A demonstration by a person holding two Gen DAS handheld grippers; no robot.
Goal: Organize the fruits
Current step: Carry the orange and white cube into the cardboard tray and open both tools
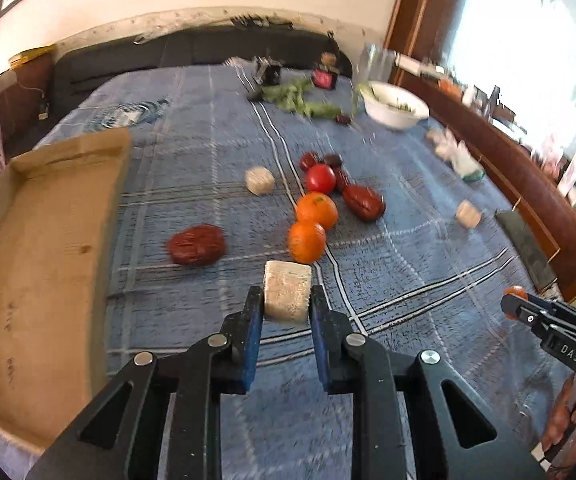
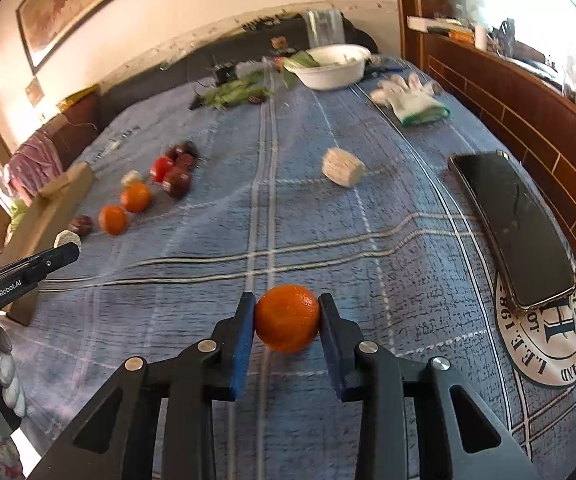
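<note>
Between the blue pads of my right hand-held gripper (image 2: 287,320) sits a pinched tangerine (image 2: 287,318), lifted over the bed (image 2: 368,280); my left hand-held gripper (image 1: 287,304) clamps a pale block (image 1: 287,297). Most sorting remains, I judge: two tangerines (image 1: 311,226), a tomato (image 1: 320,178) and dark dates (image 1: 196,244) lie loose, and the cardboard box (image 1: 40,260) shows nothing inside.

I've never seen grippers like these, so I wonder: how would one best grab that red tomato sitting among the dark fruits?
Grip the tomato across its round middle, coming down from above. Dark fruits crowd its far and right sides and an orange sits just in front, so only the top is free; the fingers should close left to right.
</note>
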